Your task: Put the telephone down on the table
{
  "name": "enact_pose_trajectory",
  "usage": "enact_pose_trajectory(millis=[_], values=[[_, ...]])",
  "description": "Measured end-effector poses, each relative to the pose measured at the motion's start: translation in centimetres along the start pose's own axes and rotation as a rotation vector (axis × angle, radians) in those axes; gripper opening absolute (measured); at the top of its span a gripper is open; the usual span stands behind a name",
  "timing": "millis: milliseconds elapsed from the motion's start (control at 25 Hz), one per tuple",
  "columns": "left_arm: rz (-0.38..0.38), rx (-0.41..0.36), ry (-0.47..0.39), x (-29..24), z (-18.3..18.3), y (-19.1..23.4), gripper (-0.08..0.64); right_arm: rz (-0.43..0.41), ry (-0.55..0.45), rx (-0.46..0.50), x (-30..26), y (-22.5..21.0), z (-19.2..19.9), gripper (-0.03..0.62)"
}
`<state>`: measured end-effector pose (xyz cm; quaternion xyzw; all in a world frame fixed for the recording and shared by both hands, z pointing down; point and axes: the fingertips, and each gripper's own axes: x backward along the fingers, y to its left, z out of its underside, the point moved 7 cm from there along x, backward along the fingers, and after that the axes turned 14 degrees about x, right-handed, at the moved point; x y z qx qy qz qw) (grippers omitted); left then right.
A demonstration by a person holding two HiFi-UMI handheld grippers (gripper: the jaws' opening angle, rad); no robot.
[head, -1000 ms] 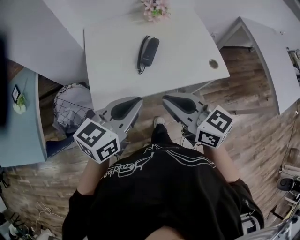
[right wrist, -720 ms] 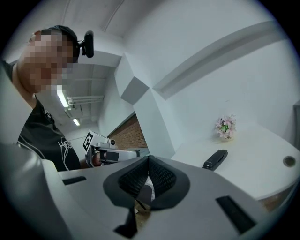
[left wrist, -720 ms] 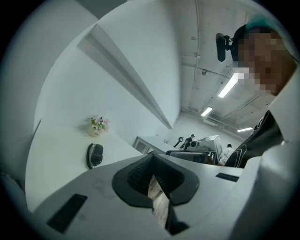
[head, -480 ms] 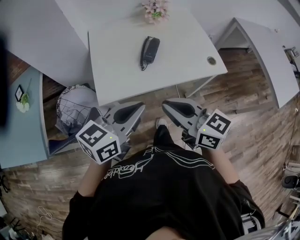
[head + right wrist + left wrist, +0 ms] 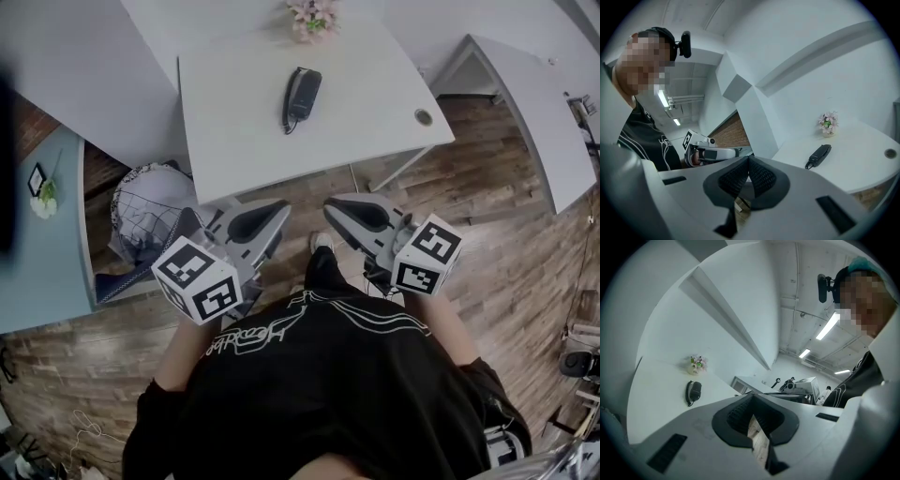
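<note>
The black telephone handset (image 5: 302, 94) lies flat on the white table (image 5: 244, 141), its cord curled beside it. It also shows in the left gripper view (image 5: 693, 391) and in the right gripper view (image 5: 819, 155). Nothing touches it. My left gripper (image 5: 279, 208) and right gripper (image 5: 330, 203) hover side by side over the wooden floor, a little short of the table's front edge. Both point toward the table. The left gripper's (image 5: 752, 398) ribbed pads meet with nothing between them. The right gripper's (image 5: 749, 160) pads also meet, empty.
A pot of pink flowers (image 5: 313, 19) stands at the table's far edge, and a cable hole (image 5: 424, 117) sits near its right corner. A wire waste basket (image 5: 145, 211) stands left of the left gripper. A pale blue desk (image 5: 37, 272) is further left, and another white desk (image 5: 534, 103) is at the right.
Both grippers have drawn a little back from the table's front edge. The telephone has not moved, and both pairs of jaws stay shut.
</note>
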<state>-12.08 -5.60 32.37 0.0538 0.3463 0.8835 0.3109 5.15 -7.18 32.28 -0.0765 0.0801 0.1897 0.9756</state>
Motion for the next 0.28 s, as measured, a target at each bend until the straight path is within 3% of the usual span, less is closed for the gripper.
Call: enact_pose_trajectory(millis=[280], values=[[-0.017,0.008,-0.014,0.0,0.27,0.58,0.008,-0.002,0.009,-0.01,0.04,-0.14,0.4,0.038]])
